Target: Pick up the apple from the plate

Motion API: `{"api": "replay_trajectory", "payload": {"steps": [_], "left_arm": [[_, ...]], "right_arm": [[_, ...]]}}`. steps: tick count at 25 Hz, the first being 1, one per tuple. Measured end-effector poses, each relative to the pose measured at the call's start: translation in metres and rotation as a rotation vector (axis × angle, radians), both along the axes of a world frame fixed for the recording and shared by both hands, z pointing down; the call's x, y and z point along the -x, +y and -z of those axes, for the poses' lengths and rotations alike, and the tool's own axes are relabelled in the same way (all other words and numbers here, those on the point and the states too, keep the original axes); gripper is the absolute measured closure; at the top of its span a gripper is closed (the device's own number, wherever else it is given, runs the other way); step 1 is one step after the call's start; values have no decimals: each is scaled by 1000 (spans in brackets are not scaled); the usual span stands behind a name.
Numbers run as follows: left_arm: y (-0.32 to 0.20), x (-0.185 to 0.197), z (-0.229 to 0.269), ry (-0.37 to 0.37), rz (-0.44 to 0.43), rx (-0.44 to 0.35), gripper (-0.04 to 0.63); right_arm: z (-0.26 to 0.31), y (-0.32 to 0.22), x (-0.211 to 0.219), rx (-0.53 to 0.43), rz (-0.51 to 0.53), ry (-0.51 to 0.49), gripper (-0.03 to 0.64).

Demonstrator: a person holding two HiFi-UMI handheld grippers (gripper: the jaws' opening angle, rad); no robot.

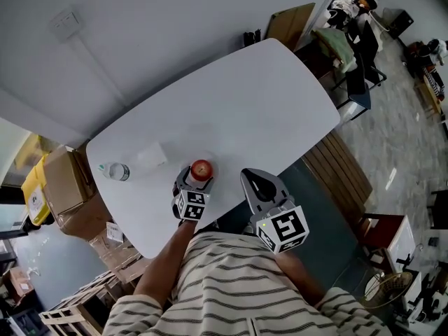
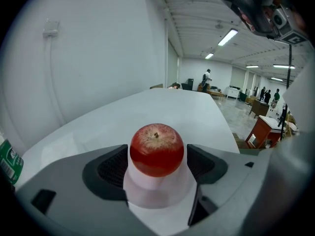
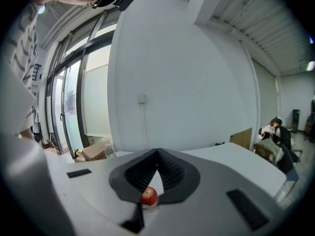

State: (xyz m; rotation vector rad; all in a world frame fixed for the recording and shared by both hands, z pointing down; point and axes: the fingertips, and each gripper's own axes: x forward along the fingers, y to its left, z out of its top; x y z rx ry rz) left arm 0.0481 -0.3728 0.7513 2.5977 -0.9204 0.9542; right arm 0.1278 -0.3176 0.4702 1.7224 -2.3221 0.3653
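A red apple sits on a small white plate near the front edge of the white table. My left gripper points down at it with the jaws wide open, one dark pad on each side of the apple and a thin gap at each. In the head view the apple shows between the left gripper's fingers. My right gripper hovers to the right of the apple, past the table's front edge, its fingertips closed together on nothing.
A clear water bottle with a green label lies to the left of the apple on the table. Cardboard boxes stand on the floor beyond the table's left end. A slatted wooden bench runs along the right side.
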Motion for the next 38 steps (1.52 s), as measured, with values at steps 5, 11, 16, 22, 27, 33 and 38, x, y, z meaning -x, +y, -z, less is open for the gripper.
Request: {"api": "replay_trajectory", "payload": {"steps": [5,11,16,22,27,33,38], "left_arm": [[0,-1,-9,-29,-20,-3,236],[-3,-1,-12,-29,-17,-22,238],[-4,-1,-5,-6,-2,-32,238],[-7,0,15,39,45,-44,238],[-6,-1,48,90,81,-72,238],[-1,-4,104,178,144,-110,238],[11,-3,144,219,178,-153,238]], "right_arm": [[-1,-2,-5,5,-7,4,604],[-4,-4,-8,6,-7,6,604],[-2,-4,-10,5,-3,11,604],[0,-2,-15,-4,2,5,604],[4,2,-16,-18,22,1,604],[13,12,-16,-38,49,-5,604],[22,23,-11,-59,81,-15,603]]}}
